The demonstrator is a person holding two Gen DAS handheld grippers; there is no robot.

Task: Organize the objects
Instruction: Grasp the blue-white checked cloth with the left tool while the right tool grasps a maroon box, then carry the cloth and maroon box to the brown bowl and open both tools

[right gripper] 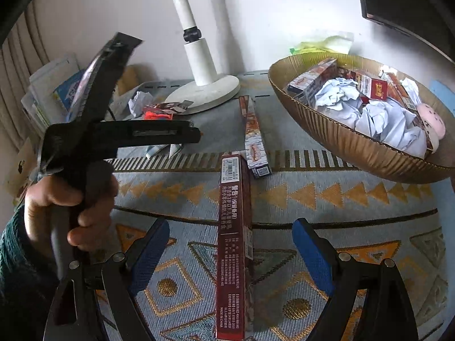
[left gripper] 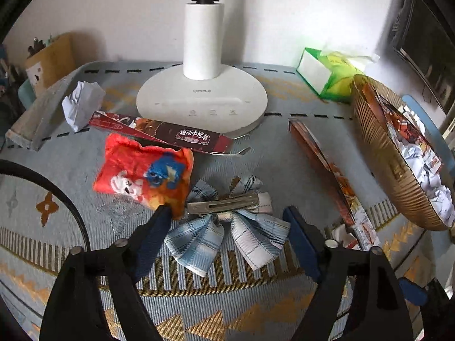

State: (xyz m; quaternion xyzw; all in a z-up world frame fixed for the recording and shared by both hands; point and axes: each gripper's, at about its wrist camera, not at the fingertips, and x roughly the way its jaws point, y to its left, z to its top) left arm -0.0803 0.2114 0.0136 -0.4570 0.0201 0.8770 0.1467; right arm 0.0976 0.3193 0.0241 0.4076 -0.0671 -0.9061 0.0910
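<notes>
My left gripper is open, its blue-padded fingers on either side of a blue plaid bow hair clip lying on the patterned cloth. A crumpled red snack wrapper touches the left fingertip. A dark red carton and a crumpled paper ball lie beyond it. My right gripper is open around a long dark red box lying on the cloth between the fingers. A second narrow box lies further off. The gold ribbed bowl holds boxes and crumpled paper.
A white lamp base stands at the back centre. A green tissue box sits behind the bowl. A narrow orange box lies right of the bow. The left hand and its gripper body fill the right wrist view's left side.
</notes>
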